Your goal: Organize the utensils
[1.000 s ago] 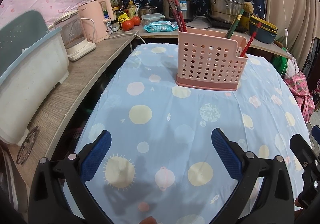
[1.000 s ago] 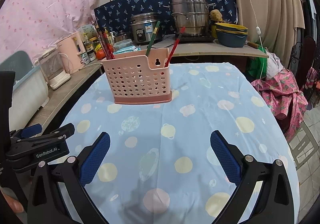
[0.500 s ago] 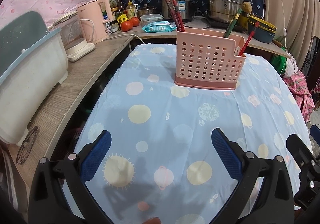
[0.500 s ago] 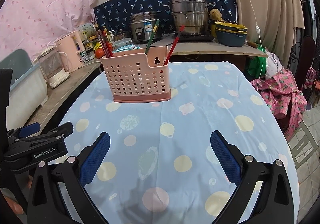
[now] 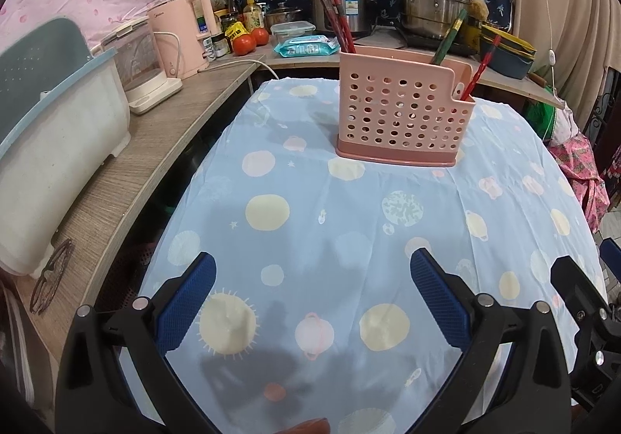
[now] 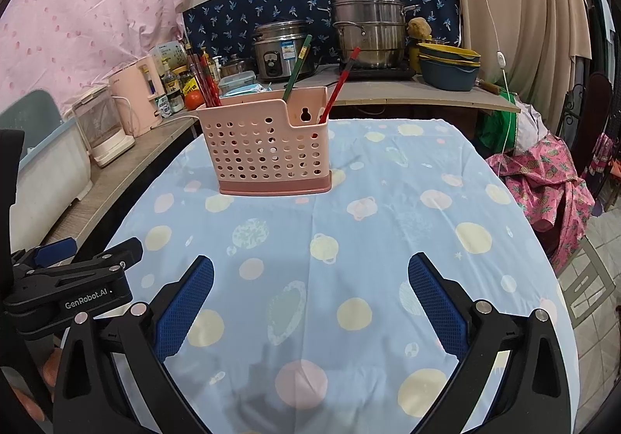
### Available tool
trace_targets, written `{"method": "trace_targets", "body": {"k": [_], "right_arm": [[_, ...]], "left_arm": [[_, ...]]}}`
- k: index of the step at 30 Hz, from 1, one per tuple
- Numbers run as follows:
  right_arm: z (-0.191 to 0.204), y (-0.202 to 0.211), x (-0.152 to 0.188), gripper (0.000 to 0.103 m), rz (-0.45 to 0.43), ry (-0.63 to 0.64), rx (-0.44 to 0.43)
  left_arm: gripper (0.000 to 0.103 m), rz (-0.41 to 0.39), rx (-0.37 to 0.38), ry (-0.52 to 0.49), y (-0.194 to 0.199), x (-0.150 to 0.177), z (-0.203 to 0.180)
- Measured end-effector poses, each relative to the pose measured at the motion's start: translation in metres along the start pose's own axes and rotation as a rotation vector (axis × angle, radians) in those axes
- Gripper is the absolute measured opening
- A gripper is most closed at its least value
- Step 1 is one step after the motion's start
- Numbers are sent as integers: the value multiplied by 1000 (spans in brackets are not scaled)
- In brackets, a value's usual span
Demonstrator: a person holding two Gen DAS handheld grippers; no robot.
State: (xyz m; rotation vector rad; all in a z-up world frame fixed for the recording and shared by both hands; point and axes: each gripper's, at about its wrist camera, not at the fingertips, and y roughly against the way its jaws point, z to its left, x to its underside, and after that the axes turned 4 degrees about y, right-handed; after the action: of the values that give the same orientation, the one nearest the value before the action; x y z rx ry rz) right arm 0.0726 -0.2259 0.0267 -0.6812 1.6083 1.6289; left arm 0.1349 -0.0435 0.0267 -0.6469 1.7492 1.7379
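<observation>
— Anything changed?
— My view has crept a little nearer the caddy (image 5: pixel 403 116); both tongs, left (image 5: pixel 312 298) and right (image 6: pixel 310 298), stay wide apart, holding nothing.
— The surface?
— Blue spotted cloth (image 6: pixel 388 240) on the worktop; caddy upright at its far end, chopsticks (image 6: pixel 339 85) inside.
— Hidden?
— Their lower ends, behind the caddy wall.

Both grippers, left gripper (image 5: pixel 312 292) and right gripper (image 6: pixel 310 290), are black-framed with silver screws and textured blue pads (image 6: pixel 185 306); "GenRobot.AI" lettering; perhaps skin below.
</observation>
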Motion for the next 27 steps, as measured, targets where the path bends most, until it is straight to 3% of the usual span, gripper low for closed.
{"method": "trace_targets", "body": {"k": [27], "right_arm": [[3,-2,4,96,13,7,6]], "left_arm": [[96,-4,-3,-6,1,-1,-1]]}}
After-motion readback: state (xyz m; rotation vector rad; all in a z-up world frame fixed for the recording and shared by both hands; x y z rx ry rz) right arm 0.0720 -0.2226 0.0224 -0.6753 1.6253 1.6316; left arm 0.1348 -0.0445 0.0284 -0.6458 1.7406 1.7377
